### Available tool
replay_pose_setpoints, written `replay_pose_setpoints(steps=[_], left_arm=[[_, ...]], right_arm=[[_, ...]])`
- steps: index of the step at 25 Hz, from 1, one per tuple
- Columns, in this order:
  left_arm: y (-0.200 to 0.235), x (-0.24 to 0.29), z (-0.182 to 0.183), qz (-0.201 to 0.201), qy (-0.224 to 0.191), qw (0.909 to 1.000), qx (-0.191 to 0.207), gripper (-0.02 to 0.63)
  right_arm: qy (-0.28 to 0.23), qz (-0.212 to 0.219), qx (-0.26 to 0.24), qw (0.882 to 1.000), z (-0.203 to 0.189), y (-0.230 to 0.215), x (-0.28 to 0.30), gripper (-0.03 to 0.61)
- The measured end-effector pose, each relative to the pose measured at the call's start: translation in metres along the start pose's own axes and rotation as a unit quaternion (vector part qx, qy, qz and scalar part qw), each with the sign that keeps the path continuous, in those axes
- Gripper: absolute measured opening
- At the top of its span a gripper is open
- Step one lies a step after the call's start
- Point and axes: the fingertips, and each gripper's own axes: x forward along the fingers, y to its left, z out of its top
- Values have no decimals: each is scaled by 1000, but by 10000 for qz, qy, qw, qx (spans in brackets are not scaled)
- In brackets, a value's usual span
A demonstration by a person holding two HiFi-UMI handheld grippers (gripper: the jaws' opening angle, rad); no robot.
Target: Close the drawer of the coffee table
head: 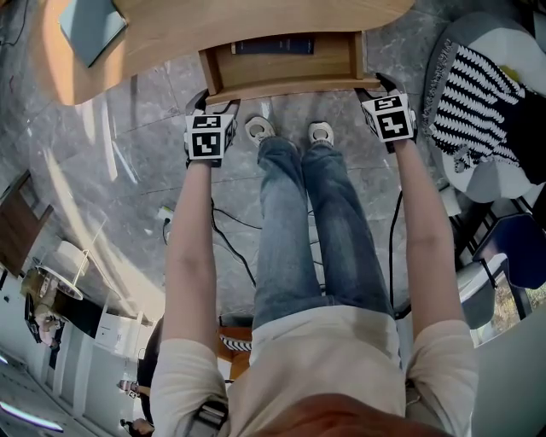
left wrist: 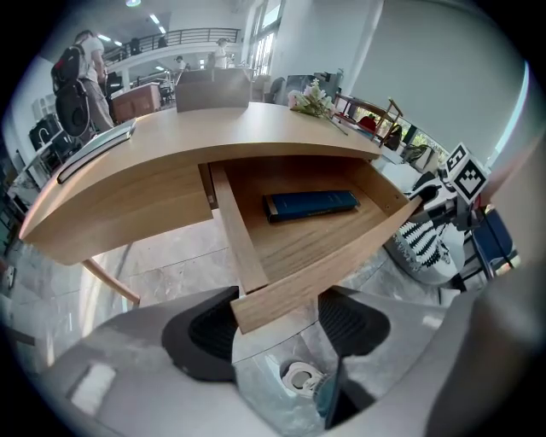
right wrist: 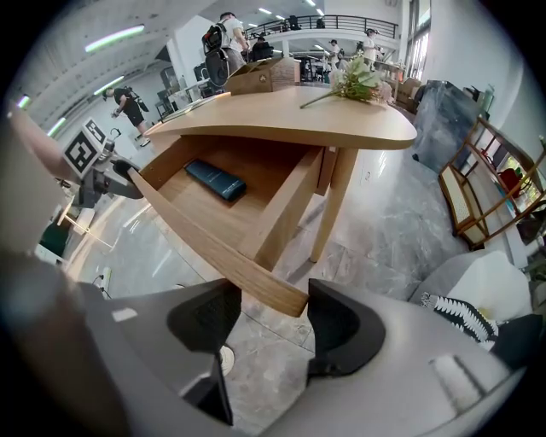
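Drawer front (left wrist: 326, 268) runs crosswise, each end between wide-parted jaws of left gripper (left wrist: 277, 326) and right gripper (right wrist: 273, 320), table (left wrist: 171, 145) lying straight beyond.

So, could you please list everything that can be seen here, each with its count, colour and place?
coffee table: one, light wood, before the person
drawer: one, light wood, pulled open under the tabletop
book: one, dark blue, flat inside the drawer
flat pad or book: one, grey-blue, on the tabletop
flowers: one bunch, pale, on the tabletop
box: one, brown, on the tabletop's far side
striped textile: one, black and white, on a seat at the person's right
cables: black, on the grey floor
legs: two, blue jeans, with white shoes
left gripper: grey, jaws apart at the drawer front's left corner
right gripper: grey, jaws apart at its right corner
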Motion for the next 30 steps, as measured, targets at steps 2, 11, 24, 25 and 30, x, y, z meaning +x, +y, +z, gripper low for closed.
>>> replay_pose_setpoints(steps=[2,11,24,25,30], left_arm=[[4,1,5,-8,0,10000,27,293],[17,10,28,-4,-164,9999,33,293],[33,19,57,40,-275,9996,1,293],[34,20,58,41,-266,9996,3,293],[38,22,67,58,-303,9995,-28,293]], right_arm=[[-17,-5,-7,10000,6,-2,2,245],[-60,-38,-36,10000,28,-14,7,244],[-150,-70,-121,9998,61,-32,15,245],[-157,-74,-113,9998,63,-33,15,245],[-180,-100,-119,9997,71,-38,17,245]])
